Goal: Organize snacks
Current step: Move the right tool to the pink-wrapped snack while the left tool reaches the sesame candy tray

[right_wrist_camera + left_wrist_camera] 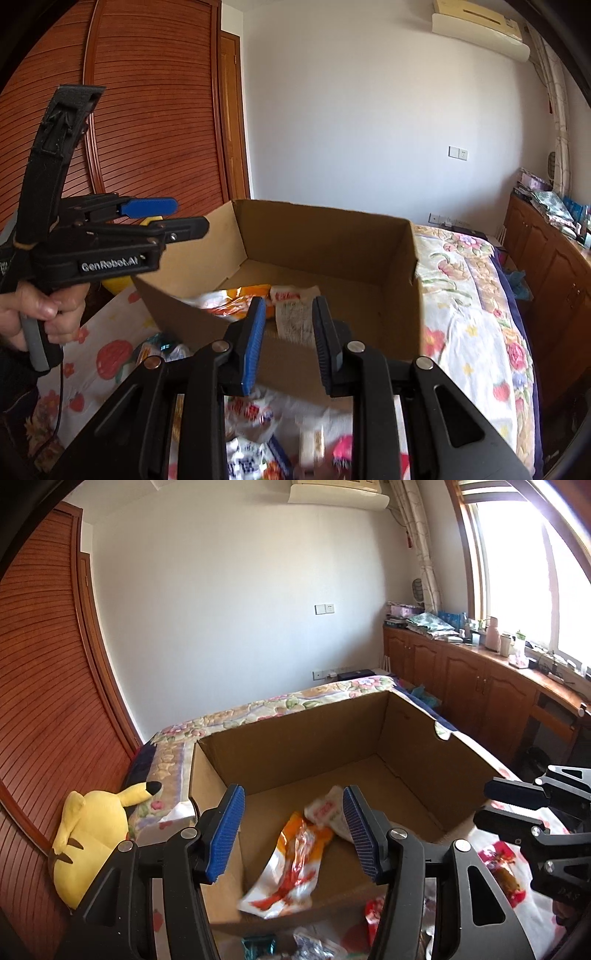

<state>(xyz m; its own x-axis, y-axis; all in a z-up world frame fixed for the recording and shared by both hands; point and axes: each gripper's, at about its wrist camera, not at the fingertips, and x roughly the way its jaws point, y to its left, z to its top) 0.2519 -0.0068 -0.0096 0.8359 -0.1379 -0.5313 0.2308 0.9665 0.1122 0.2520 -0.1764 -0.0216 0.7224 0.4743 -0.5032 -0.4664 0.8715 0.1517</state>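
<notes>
The snacks were thin plastic packets. They looked light, soft and crinkly, and likely slippery too. Pinching a flat sealed edge looked safest, because a squeeze in the middle could crush the food inside.

An orange and white packet (291,864) and a white and red packet (325,810) lay inside the cardboard box (295,746), toward 6 o'clock on its floor. More loose packets (251,417) lay on the flowery bed cover (469,332) at 6 o'clock, just in front of the box.

The left gripper (293,797) had its jaws apart and held nothing. The right gripper (290,302) had its jaws pulled nearly together, with nothing between them.

The near wall of the box stood between the grippers and its floor, so a packet had to go up over it. A yellow plush toy (88,834) lay at 8 o'clock, well away. The two grippers were close together and could bump.
</notes>
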